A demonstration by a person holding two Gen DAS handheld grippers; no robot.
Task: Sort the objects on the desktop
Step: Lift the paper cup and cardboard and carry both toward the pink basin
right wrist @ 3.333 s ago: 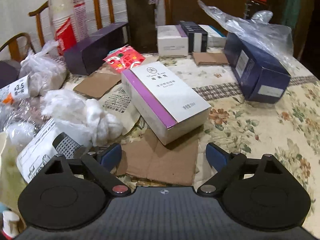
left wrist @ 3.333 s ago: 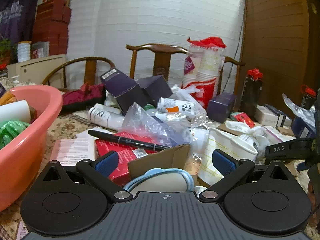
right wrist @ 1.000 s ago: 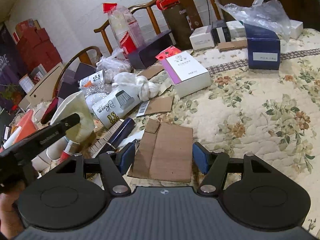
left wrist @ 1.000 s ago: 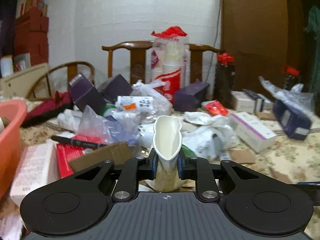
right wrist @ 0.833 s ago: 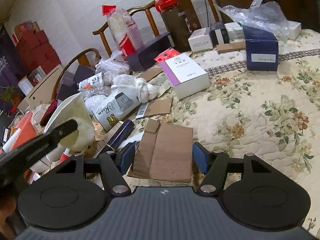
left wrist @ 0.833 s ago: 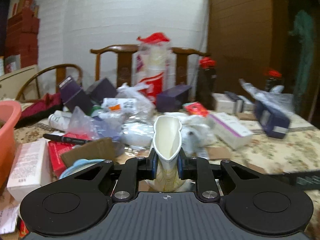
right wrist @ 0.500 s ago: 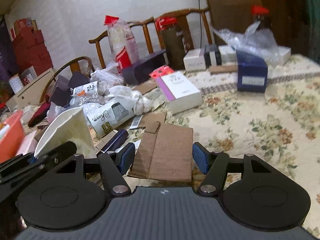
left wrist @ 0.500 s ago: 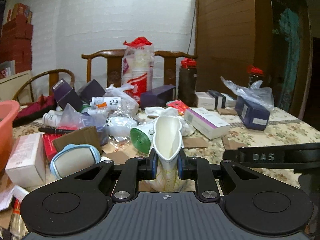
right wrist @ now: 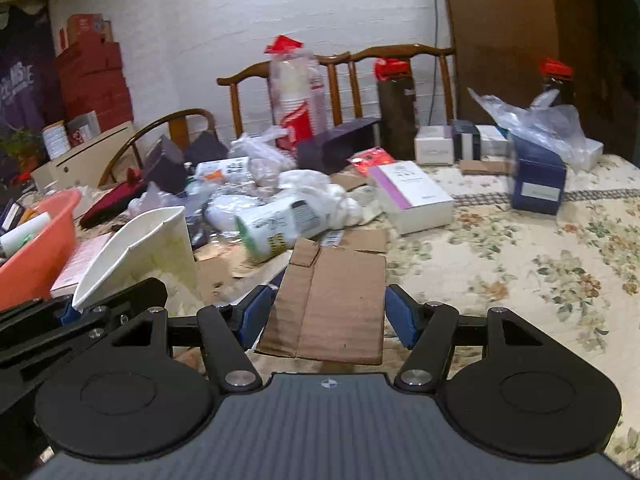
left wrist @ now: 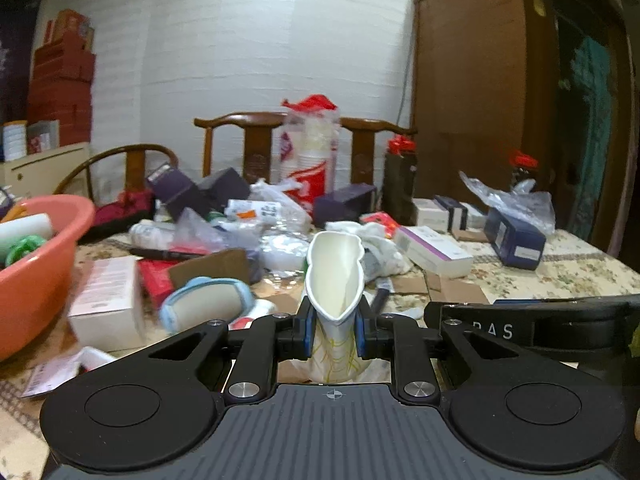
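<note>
A squashed white paper cup (left wrist: 334, 276) stands upright between the pads of my left gripper (left wrist: 334, 328), which is shut on it. In the right wrist view the same cup (right wrist: 140, 248) shows at the lower left, pinched by the left gripper's black fingers (right wrist: 120, 300). My right gripper (right wrist: 326, 312) is shut on a flat piece of brown cardboard (right wrist: 336, 304), held by its two side edges just above the tablecloth. One finger (left wrist: 500, 330) of the right gripper reaches in from the right in the left wrist view.
A pink basin (left wrist: 40, 280) with items inside sits at the left. Boxes, bags and a sleeve of paper cups (left wrist: 308, 168) crowd the table's middle and back. A white and purple box (right wrist: 416, 196) and a blue box (right wrist: 536, 184) lie on the floral tablecloth (right wrist: 540, 280). Wooden chairs stand behind.
Both grippers were open and empty at first; now the left grips the cup and the right the cardboard. Over the last second both moved sideways and the right view levelled out.
</note>
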